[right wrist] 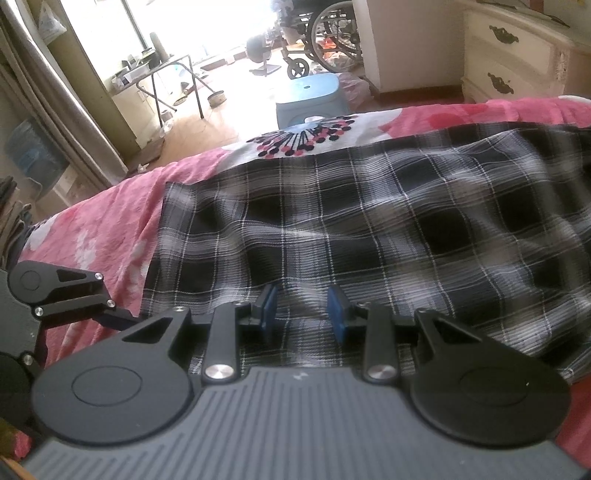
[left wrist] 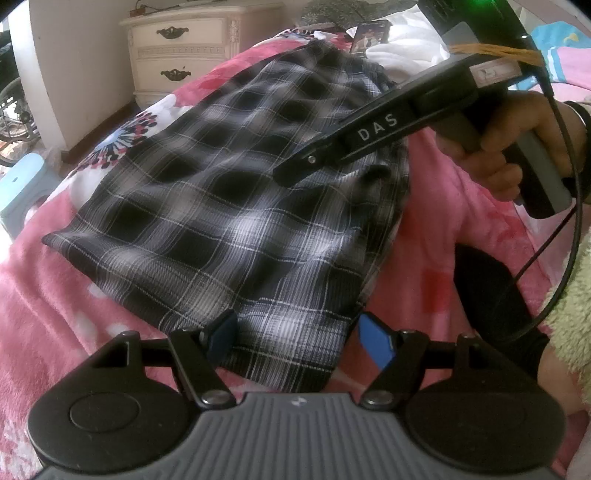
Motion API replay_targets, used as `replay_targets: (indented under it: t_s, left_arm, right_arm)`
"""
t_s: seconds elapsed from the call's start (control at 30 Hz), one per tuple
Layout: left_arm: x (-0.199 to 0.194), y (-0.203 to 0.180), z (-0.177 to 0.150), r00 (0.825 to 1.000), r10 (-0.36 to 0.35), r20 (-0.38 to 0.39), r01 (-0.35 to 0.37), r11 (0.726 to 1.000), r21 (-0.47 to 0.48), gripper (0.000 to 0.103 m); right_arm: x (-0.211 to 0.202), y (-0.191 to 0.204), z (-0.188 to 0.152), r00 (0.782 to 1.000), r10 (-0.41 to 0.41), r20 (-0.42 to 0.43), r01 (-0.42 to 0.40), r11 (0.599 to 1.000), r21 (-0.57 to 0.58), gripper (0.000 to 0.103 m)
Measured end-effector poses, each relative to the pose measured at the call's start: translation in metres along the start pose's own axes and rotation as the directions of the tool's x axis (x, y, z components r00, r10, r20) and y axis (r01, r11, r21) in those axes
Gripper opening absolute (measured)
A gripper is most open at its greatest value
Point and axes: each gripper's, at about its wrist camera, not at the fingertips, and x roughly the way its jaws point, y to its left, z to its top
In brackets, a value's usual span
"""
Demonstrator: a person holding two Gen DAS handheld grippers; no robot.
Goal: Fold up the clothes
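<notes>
A black, grey and white plaid garment (left wrist: 221, 206) lies spread on a pink flowered bedspread (left wrist: 55, 295). My left gripper (left wrist: 299, 341) is open wide, and the garment's near corner lies between its blue pads (left wrist: 376, 345) without being pinched. A hand holds my right gripper (left wrist: 291, 173) over the garment's right side, and it casts a shadow on the cloth. In the right wrist view the right gripper (right wrist: 303, 308) shows a narrow gap between its pads, with the plaid garment (right wrist: 388, 221) lying below and nothing clamped. The left gripper's black linkage (right wrist: 70, 291) shows at the left edge.
A cream nightstand (left wrist: 181, 55) stands beyond the bed, and a pale blue stool (right wrist: 310, 96) sits on the floor by the bed's edge. A phone (left wrist: 369, 35) rests on white bedding at the far end. A wheelchair (right wrist: 332, 33) stands further off.
</notes>
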Motion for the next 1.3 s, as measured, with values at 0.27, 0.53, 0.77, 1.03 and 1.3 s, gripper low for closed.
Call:
replay_targets:
  t_s: [0.27,0.53,0.77,1.03,1.3]
  left_arm:
    - [-0.003,0.000,-0.001,1.000,-0.007,0.010,0.007,1.000,-0.005,0.074]
    - [-0.029,0.013,-0.012,0.988,-0.024,0.151,0.033,0.997,-0.063,0.074]
    - [-0.037,0.058,-0.018,0.972,0.137,0.192,-0.087,0.965,-0.248,0.065]
    - [-0.043,0.076,-0.004,0.934,0.209,0.290,-0.133,0.956,-0.262,0.042]
    - [-0.007,0.069,-0.010,0.963,0.201,0.181,-0.173,0.972,-0.158,0.028]
  right_arm:
    - [0.000,0.002,-0.001,1.000,0.006,-0.004,-0.006,1.000,-0.004,0.029]
    - [-0.002,0.004,0.000,1.000,0.025,0.007,-0.025,1.000,-0.003,0.029]
    - [-0.001,0.014,0.000,0.997,0.072,0.000,-0.072,0.997,-0.026,0.029]
    - [0.000,0.024,-0.004,0.994,0.108,-0.006,-0.108,0.993,-0.057,0.027]
    - [-0.003,0.018,-0.008,0.994,0.108,-0.008,-0.108,0.993,-0.041,0.021]
